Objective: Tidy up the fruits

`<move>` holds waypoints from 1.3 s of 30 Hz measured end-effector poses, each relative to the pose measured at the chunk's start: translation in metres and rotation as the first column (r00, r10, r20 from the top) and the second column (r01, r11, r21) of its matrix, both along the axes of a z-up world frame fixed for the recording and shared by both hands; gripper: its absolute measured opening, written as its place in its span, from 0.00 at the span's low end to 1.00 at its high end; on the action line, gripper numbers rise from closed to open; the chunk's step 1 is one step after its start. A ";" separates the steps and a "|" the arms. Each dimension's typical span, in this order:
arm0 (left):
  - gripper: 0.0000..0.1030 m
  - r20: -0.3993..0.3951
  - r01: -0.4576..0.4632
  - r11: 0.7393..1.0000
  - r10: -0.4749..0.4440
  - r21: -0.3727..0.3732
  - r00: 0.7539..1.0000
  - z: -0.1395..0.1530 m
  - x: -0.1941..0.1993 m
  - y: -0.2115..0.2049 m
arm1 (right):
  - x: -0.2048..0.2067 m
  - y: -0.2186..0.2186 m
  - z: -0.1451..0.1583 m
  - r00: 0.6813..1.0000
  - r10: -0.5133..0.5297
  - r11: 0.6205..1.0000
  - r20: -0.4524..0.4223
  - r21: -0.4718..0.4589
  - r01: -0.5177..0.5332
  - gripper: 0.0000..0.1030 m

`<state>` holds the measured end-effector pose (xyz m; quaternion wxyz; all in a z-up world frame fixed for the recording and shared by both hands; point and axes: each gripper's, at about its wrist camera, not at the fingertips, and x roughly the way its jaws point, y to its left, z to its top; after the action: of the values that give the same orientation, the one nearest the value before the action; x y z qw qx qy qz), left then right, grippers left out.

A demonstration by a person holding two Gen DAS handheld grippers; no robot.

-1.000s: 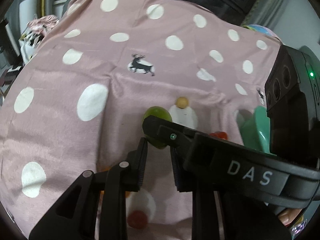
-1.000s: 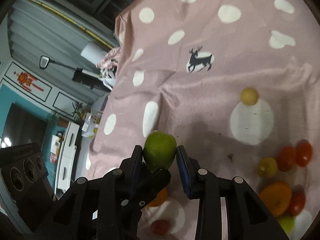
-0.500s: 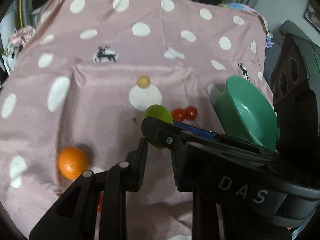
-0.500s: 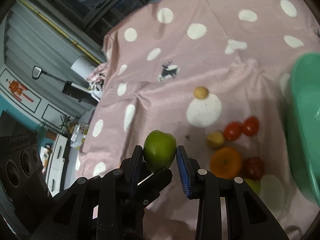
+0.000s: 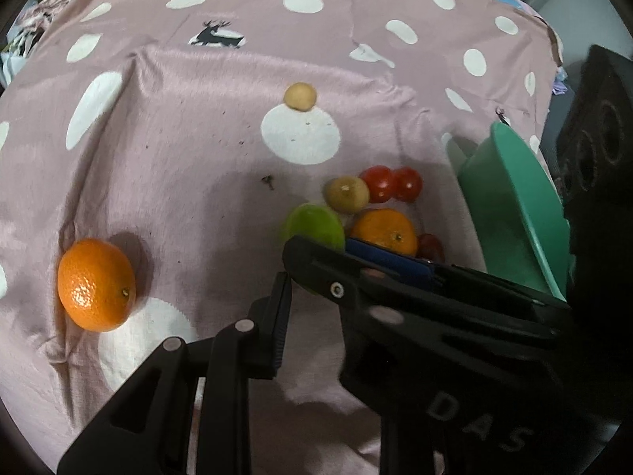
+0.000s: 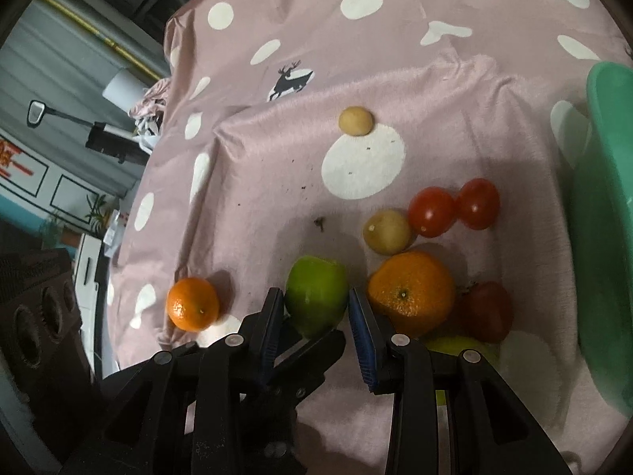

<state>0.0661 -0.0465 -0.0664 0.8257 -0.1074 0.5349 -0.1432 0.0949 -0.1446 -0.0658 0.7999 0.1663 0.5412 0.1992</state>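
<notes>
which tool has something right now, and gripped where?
Right tool holds the round green fruit, pads pressed on its two opposite sides. Left tool is shut with nothing between its pads.

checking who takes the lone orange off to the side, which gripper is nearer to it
Left. The left gripper hangs empty just beside the lone orange; the right gripper, shut on the green apple, is farther off.

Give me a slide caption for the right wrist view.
Right gripper grips a green apple beside oranges and tomatoes on spotted pink cloth.
</notes>
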 end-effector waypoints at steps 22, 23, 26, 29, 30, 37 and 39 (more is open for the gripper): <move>0.21 -0.010 -0.013 0.998 0.012 -0.054 1.000 -0.008 0.004 0.008 | 0.003 0.003 -0.002 1.000 0.012 1.000 0.008 -0.027 -0.011 0.34; 0.22 -0.012 -0.015 0.998 0.014 -0.055 1.000 -0.008 0.005 0.008 | 0.003 0.002 -0.002 1.000 0.011 1.000 0.006 -0.024 -0.011 0.34; 0.23 -0.024 -0.022 0.998 0.020 -0.058 1.000 -0.008 0.004 0.009 | 0.003 0.002 -0.002 1.000 0.015 1.000 0.008 -0.015 -0.015 0.34; 0.25 -0.031 -0.036 0.998 0.034 -0.056 0.999 -0.006 0.002 0.012 | 0.002 0.001 -0.002 1.000 0.023 1.000 -0.001 -0.011 -0.023 0.34; 0.26 -0.030 -0.041 0.997 0.039 -0.058 0.999 -0.004 0.001 0.013 | 0.003 -0.001 -0.002 1.000 0.021 1.000 -0.008 -0.001 -0.021 0.34; 0.38 -0.009 -0.082 0.994 0.082 -0.068 0.997 0.008 -0.006 0.033 | 0.001 -0.023 0.009 1.000 -0.029 0.994 0.008 0.108 0.028 0.41; 0.39 -0.012 -0.095 0.993 0.094 -0.069 0.995 0.008 -0.006 0.039 | 0.003 -0.031 0.009 0.999 -0.046 0.987 -0.003 0.153 0.046 0.44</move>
<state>0.0605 -0.0080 -0.0585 0.8252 -0.1617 0.5273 -0.1220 0.0976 -0.1754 -0.0564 0.7893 0.2397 0.5200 0.2219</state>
